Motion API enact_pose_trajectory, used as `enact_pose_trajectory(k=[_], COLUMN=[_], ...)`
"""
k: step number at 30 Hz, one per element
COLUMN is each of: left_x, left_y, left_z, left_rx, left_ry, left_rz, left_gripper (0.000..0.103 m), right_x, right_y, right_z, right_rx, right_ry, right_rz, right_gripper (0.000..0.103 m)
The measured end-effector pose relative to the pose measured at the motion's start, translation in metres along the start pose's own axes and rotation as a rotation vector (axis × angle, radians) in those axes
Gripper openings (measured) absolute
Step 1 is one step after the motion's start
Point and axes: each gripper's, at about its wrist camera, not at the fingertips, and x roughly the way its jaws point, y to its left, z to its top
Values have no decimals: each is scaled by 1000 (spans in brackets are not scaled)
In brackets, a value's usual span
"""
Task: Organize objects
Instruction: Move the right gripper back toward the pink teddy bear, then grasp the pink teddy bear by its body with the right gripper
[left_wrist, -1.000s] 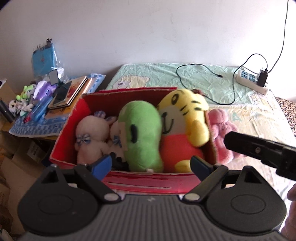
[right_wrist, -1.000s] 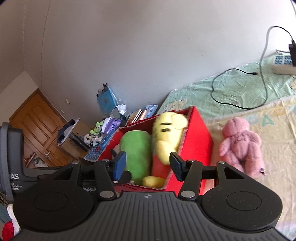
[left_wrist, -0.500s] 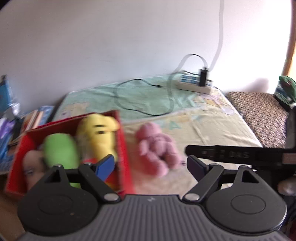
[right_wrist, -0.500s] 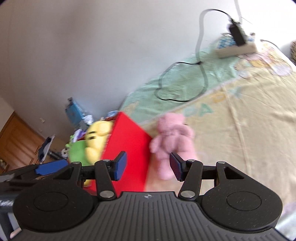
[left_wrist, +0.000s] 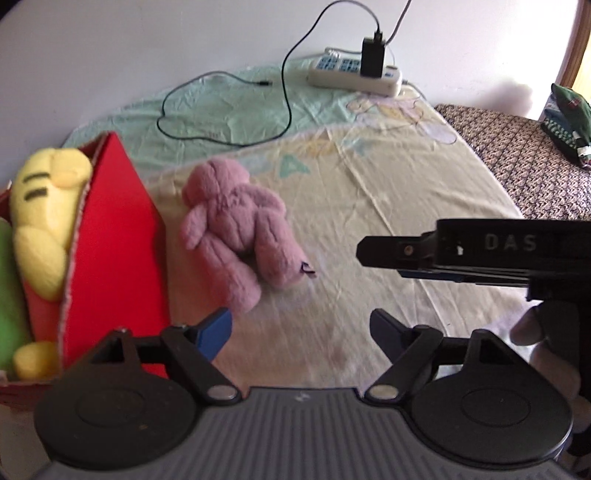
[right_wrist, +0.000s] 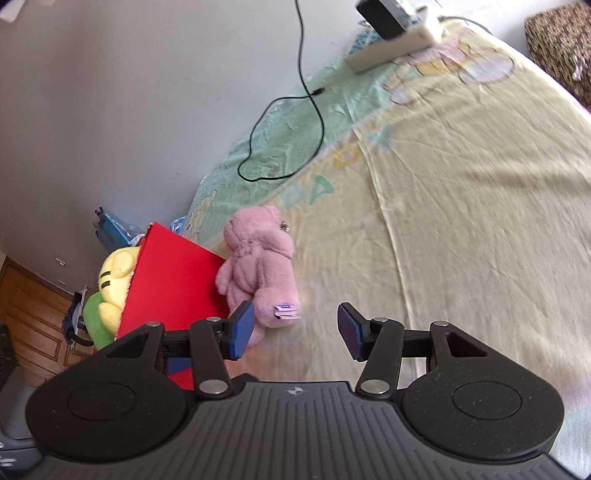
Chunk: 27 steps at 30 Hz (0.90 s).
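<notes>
Both your tools, left (left_wrist: 299, 328) and right (right_wrist: 291, 330), spread, empty. Pink plush bear (left_wrist: 236, 229) mid-frame, against red cardboard box (left_wrist: 118, 251) at left; black cable (left_wrist: 229, 110) upper frame.

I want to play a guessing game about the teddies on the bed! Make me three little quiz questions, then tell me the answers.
1. True or false: the fluffy pink teddy bear lies inside the red cardboard box.
2. Which plush toy in the box is nearest the bear? A. yellow tiger plush B. green plush
3. Fill in: the black charger is plugged into the white ____.

Key: 1. False, it lies on the yellow bedsheet beside the box. 2. A. 3. power strip.
</notes>
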Motion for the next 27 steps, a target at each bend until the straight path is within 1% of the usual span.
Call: enact_pose_trajectory(k=[3, 7, 12, 18, 27], left_x=[9, 12, 19, 29, 35], left_y=[1, 5, 11, 17, 20], left_z=[0, -1, -3, -7, -7], left_rx=[-14, -26, -55, -87, -106], left_ry=[26, 45, 69, 94, 106], left_rz=[3, 14, 3, -15, -33], left_gripper=[89, 92, 95, 96, 96], right_x=[4, 8, 16, 27, 44], right_y=[-5, -7, -4, -4, 5], right_z=[0, -3, -5, -3, 6], right_rx=[16, 28, 24, 14, -40], right_ry=[23, 44, 69, 87, 104], right_rz=[4, 16, 26, 31, 38], right_gripper=[54, 54, 54, 54, 54])
